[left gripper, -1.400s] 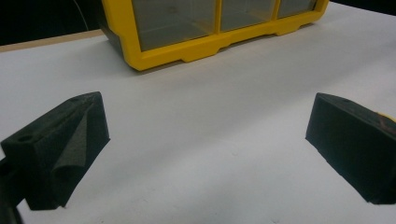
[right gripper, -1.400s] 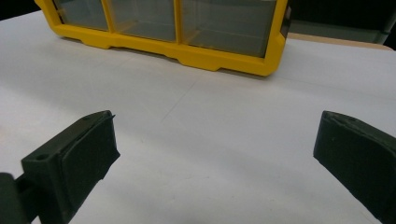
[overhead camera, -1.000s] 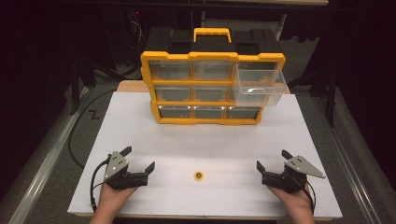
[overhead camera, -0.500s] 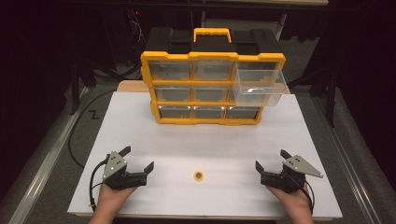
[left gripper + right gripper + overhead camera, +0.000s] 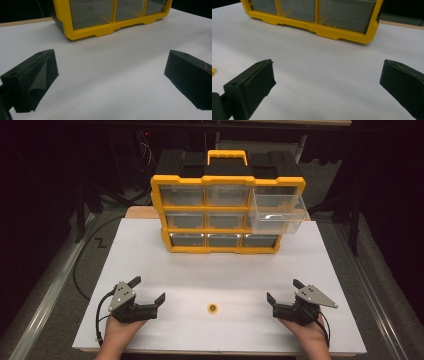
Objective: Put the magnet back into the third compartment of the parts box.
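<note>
A yellow-and-black drawer cabinet (image 5: 227, 182) stands at the back of the white table (image 5: 220, 270). Its top right clear drawer (image 5: 278, 213) is pulled out and looks empty. A small yellow ring-like piece (image 5: 213, 308) lies flat near the front edge, between the two hands, and its rim shows in the right gripper view (image 5: 212, 70). To the left of the piece my left gripper (image 5: 148, 288) (image 5: 111, 62) is open and holds nothing. My right gripper (image 5: 283, 289) (image 5: 328, 66), on the piece's other side, is open and empty too. Both gripper views look toward the cabinet's bottom row (image 5: 105, 15) (image 5: 319, 15).
A wooden board edge (image 5: 137, 211) shows behind the table at the left. Dark floor with cables (image 5: 85, 255) lies to the left, and a metal rail (image 5: 380, 285) runs along the right side. White table surface spreads between the cabinet and the grippers.
My right gripper has edged slightly to the left. The left gripper, the yellow piece and the cabinet have stayed put.
</note>
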The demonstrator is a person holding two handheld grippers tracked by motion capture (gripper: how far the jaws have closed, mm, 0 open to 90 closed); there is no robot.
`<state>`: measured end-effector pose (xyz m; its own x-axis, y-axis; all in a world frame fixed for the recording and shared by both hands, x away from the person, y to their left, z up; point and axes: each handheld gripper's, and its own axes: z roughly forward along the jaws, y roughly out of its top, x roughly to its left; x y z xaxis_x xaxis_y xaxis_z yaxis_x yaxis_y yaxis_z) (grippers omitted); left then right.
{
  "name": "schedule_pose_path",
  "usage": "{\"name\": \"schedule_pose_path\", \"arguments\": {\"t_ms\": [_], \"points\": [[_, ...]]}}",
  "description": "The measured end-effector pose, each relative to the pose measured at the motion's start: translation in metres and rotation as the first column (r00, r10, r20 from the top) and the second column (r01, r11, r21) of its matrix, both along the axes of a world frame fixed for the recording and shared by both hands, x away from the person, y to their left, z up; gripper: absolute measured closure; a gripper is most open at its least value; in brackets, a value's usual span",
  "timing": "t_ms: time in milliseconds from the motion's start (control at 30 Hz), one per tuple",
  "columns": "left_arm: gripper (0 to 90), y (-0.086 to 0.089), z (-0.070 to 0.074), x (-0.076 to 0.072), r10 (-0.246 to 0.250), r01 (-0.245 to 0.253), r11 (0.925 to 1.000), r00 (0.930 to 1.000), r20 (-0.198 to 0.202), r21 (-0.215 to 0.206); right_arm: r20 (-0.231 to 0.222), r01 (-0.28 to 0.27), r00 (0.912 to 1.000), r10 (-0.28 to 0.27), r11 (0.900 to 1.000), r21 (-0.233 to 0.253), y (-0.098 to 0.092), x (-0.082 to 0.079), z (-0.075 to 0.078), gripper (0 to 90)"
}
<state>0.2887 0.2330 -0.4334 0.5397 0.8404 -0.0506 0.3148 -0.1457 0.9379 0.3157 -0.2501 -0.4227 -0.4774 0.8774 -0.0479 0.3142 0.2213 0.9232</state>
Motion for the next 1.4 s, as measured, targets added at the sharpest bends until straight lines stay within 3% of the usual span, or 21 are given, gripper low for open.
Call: {"name": "schedule_pose_path", "arguments": {"t_ms": [467, 633, 1133, 1400], "points": [[0.2, -0.002, -0.001, 0.0, -0.009, 0.009, 0.9999, 1.0, 0.0, 0.013, -0.017, -0.049, 0.9987, 0.049, 0.999, 0.009, 0.028, 0.009, 0.0, 0.9], [0.2, -0.003, -0.001, 0.0, -0.004, 0.004, 1.0, 1.0, -0.001, 0.007, -0.013, -0.072, 0.9974, 0.071, 0.997, -0.01, 0.038, 0.011, 0.002, 1.0], [0.2, 0.0, 0.004, 0.006, 0.011, -0.011, 0.9993, 0.9998, -0.015, 0.036, -0.064, -0.086, 0.9945, 0.084, 0.996, -0.03, 0.047, 0.027, 0.002, 1.0], [0.3, 0.002, 0.003, 0.004, 0.021, -0.019, 0.9982, 0.9994, -0.028, 0.057, -0.087, -0.121, 0.9892, 0.118, 0.992, -0.031, 0.065, 0.034, 0.002, 1.0]]}}
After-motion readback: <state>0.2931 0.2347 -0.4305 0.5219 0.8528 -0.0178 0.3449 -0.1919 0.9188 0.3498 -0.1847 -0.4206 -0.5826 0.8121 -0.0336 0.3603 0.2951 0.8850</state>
